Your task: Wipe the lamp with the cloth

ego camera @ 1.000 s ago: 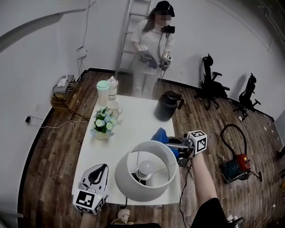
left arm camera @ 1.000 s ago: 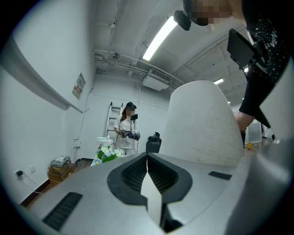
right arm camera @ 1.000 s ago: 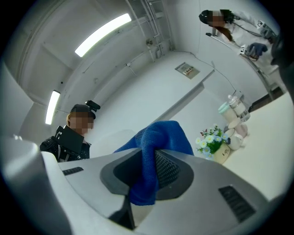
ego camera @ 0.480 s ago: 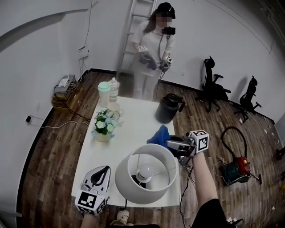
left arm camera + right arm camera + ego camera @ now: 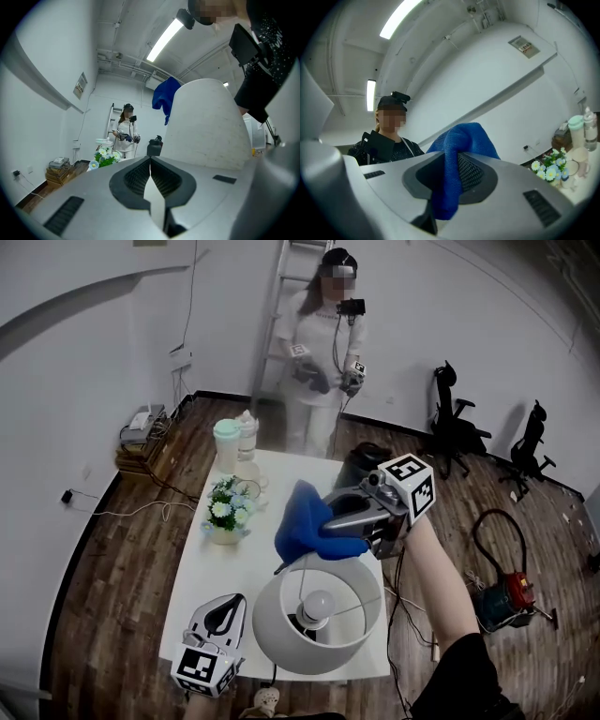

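A white lamp [image 5: 317, 615] with a round shade and a bare bulb stands at the near end of the white table [image 5: 272, 521]. Its shade [image 5: 206, 124] fills the right of the left gripper view. My right gripper [image 5: 330, 518] is shut on a blue cloth [image 5: 305, 518] and holds it in the air just above the far rim of the shade. The cloth [image 5: 452, 164] is pinched between the jaws in the right gripper view. My left gripper [image 5: 223, 615] sits low at the table's near left corner, beside the lamp, shut with nothing in it.
A pot of pale flowers [image 5: 225, 515], a cup and two bottles [image 5: 227, 443] stand on the table's far left. A black kettle [image 5: 361, 463] is at the far right, partly hidden by my gripper. A person [image 5: 322, 352] stands beyond the table by a ladder. Cables lie on the floor.
My right gripper has risen from the table beside the lamp with the cloth and now hangs above the shade's far rim. The left gripper has barely moved.
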